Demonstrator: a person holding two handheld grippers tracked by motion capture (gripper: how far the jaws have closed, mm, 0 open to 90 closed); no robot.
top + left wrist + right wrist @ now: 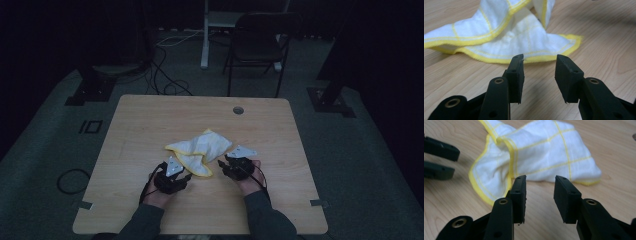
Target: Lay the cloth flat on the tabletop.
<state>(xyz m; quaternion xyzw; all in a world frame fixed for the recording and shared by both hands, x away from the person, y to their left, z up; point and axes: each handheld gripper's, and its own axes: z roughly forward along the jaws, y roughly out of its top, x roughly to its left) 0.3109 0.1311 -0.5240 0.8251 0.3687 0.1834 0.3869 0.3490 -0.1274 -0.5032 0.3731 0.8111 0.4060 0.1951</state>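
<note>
White cloth [201, 150] with yellow hem and yellow grid lines, crumpled and partly folded over itself, near the middle of the wooden table [140, 125], slightly toward the person's edge. 1 loose hemmed flap spread flat toward the near side, the rest bunched up behind it.

Left gripper [186, 176] low over the table, just at the cloth's near-left edge, held in the left hand [161, 192]. In the left gripper view, 2 black jaws standing apart with bare wood between the pads [516, 75]; yellow hem [536, 58] lying just beyond the tips, not pinched.

Right gripper [221, 164] just beside the cloth's near-right edge, held in the right hand [248, 181], pointing toward the left gripper. In the right gripper view, 2 jaws likewise parted to a moderate gap, nothing between them, cloth [544, 152] a little ahead, the near fold close to the left pad [520, 195]. Left gripper's 2 jaw tips [439, 160] visible at the left edge of that view, also apart.

Round cable hole [238, 110] in the far part of the table, well apart from the cloth. Dark chair [257, 45] on the floor beyond.
</note>
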